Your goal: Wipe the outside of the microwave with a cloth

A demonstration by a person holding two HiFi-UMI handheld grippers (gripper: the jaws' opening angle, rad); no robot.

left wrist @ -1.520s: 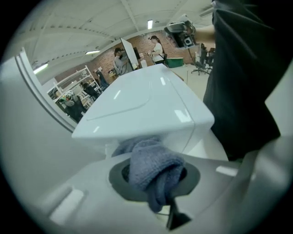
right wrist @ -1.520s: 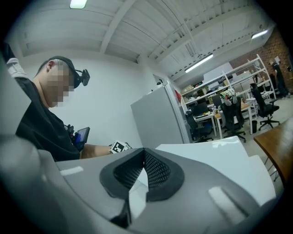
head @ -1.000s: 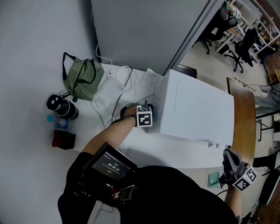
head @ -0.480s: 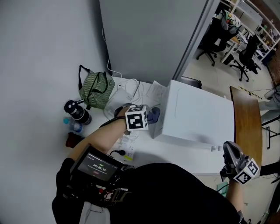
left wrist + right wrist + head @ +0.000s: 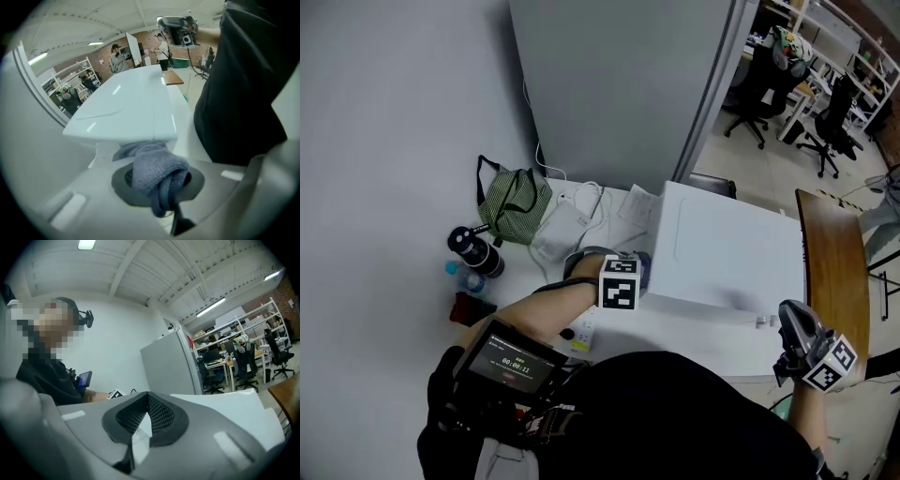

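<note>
The white microwave (image 5: 727,253) stands on a white table (image 5: 675,337). My left gripper (image 5: 634,272) is shut on a grey-blue cloth (image 5: 154,171) and holds it against the low edge of the microwave's left side (image 5: 126,108). The cloth bulges out of the jaws in the left gripper view. My right gripper (image 5: 806,352) hangs off the microwave's right front corner, apart from it. In the right gripper view its pads (image 5: 159,416) meet with nothing between them, and the microwave's top (image 5: 225,404) lies beyond.
Left of the microwave lie a green striped bag (image 5: 516,202), a black bottle (image 5: 473,248), a small water bottle (image 5: 461,275), a red box (image 5: 471,307), a white pouch with cables (image 5: 561,228) and a power strip (image 5: 579,330). A wooden tabletop (image 5: 836,253) stands at right.
My left gripper has slid the cloth along the microwave's left side toward me. The head view has shifted. My right gripper has stayed by the right front corner.
</note>
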